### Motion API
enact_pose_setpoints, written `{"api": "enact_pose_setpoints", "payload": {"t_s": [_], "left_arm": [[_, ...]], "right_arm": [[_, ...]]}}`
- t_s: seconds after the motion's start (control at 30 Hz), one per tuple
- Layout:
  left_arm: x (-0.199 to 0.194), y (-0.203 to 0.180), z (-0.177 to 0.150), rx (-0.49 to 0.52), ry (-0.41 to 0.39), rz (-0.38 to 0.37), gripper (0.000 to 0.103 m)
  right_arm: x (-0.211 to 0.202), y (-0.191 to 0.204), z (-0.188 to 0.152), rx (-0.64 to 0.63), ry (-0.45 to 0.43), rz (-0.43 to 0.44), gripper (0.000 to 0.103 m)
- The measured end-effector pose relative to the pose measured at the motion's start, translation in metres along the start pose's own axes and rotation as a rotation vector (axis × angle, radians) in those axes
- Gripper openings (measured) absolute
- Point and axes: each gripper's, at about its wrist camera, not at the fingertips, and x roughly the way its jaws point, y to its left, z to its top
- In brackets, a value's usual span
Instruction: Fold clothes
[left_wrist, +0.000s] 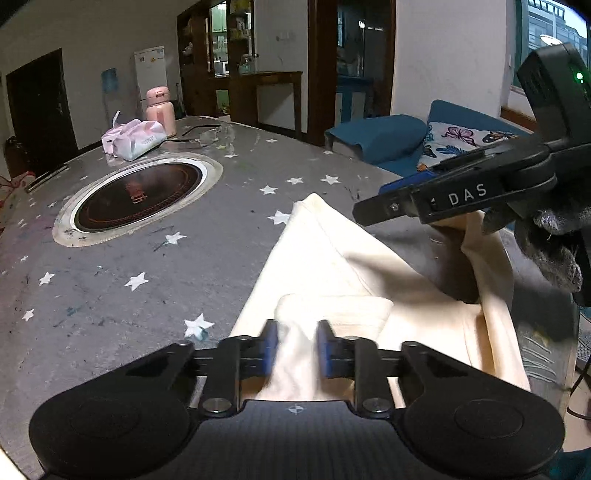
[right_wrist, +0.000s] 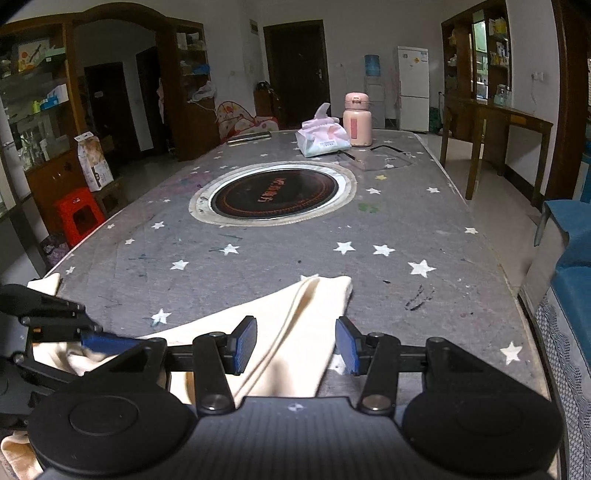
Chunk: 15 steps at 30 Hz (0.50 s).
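A cream garment (left_wrist: 347, 266) lies partly folded on the near end of a grey star-patterned table (left_wrist: 155, 266). My left gripper (left_wrist: 295, 349) is shut on a bunched fold of it, cloth squeezed between the blue pads. The right gripper shows from the side in the left wrist view (left_wrist: 373, 212), above the garment's far right part. In the right wrist view the right gripper (right_wrist: 295, 343) is open, its blue pads wide apart over a folded flap of the garment (right_wrist: 295, 325). The left gripper (right_wrist: 96, 341) shows at the lower left, holding cloth.
A round induction hob (right_wrist: 273, 195) is set in the table's middle. A tissue pack (right_wrist: 321, 138), a pink flask (right_wrist: 357, 120) and a clear bag lie at the far end. A blue sofa (left_wrist: 388, 140) stands past the right edge; a red stool (right_wrist: 79, 214) stands left.
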Motion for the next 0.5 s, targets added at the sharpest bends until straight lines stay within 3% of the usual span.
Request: {"api": "enact_pose_setpoints", "payload": {"t_s": [0.13, 0.27, 0.3, 0.33, 0.4, 0.5], "left_arm": [[-0.012, 0.022, 0.009, -0.041, -0.062, 0.097, 0.004], [-0.021, 0.067, 0.021, -0.156, -0.102, 0.261, 0.003], [-0.022, 0.077, 0.023, -0.186, -0.097, 0.271, 0.003], [-0.023, 0.084, 0.023, -0.211, -0.091, 0.270, 0.003], [-0.027, 0.084, 0.020, -0.215, -0.070, 0.192, 0.009], [-0.030, 0.054, 0.010, -0.096, -0.068, 0.141, 0.025]], "right_arm": [[0.005, -0.007, 0.001, 0.014, 0.016, -0.004, 0.047], [0.011, -0.011, 0.006, 0.015, 0.028, -0.010, 0.047], [0.014, -0.013, 0.008, 0.018, 0.031, -0.010, 0.047], [0.015, -0.014, 0.010, 0.021, 0.033, -0.012, 0.047], [0.018, -0.016, 0.012, 0.029, 0.034, -0.018, 0.047], [0.019, -0.016, 0.011, 0.032, 0.037, -0.012, 0.047]]}}
